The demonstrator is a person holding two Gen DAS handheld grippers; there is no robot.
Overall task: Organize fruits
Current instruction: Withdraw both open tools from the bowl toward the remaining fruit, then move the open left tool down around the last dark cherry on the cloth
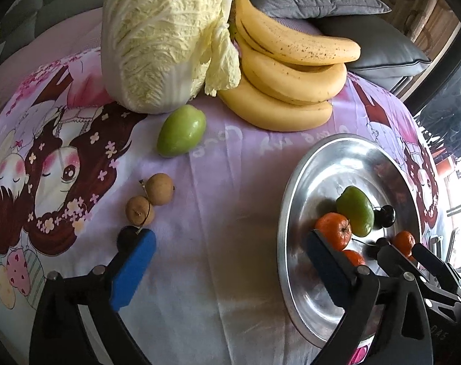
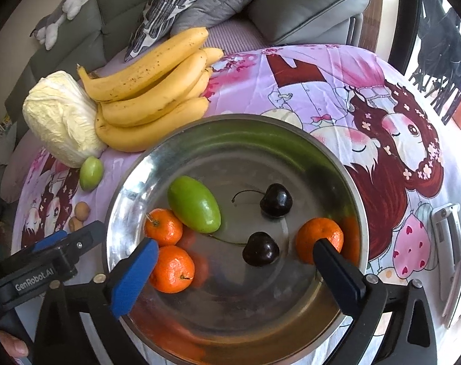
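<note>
Both grippers stand spread wide and hold nothing. The right gripper (image 2: pixel 235 257) hangs over the metal plate (image 2: pixel 236 127) at frame centre, where three oranges (image 2: pixel 172 269), two cherries (image 2: pixel 260 248) and a green fruit (image 2: pixel 194 204) lie. The left gripper (image 1: pixel 230 248) hovers lower centre, near two brown longans (image 1: pixel 149 202) on the cloth (image 1: pixel 230 182).

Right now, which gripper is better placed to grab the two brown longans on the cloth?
Left. The left gripper hangs open with the longans just ahead of its blue finger; the right gripper hovers open over the metal bowl.

The left tool (image 1: pixel 230 249) gapes wide between two longans (image 1: pixel 149 202) and the steel plate (image 1: pixel 294 213).
</note>
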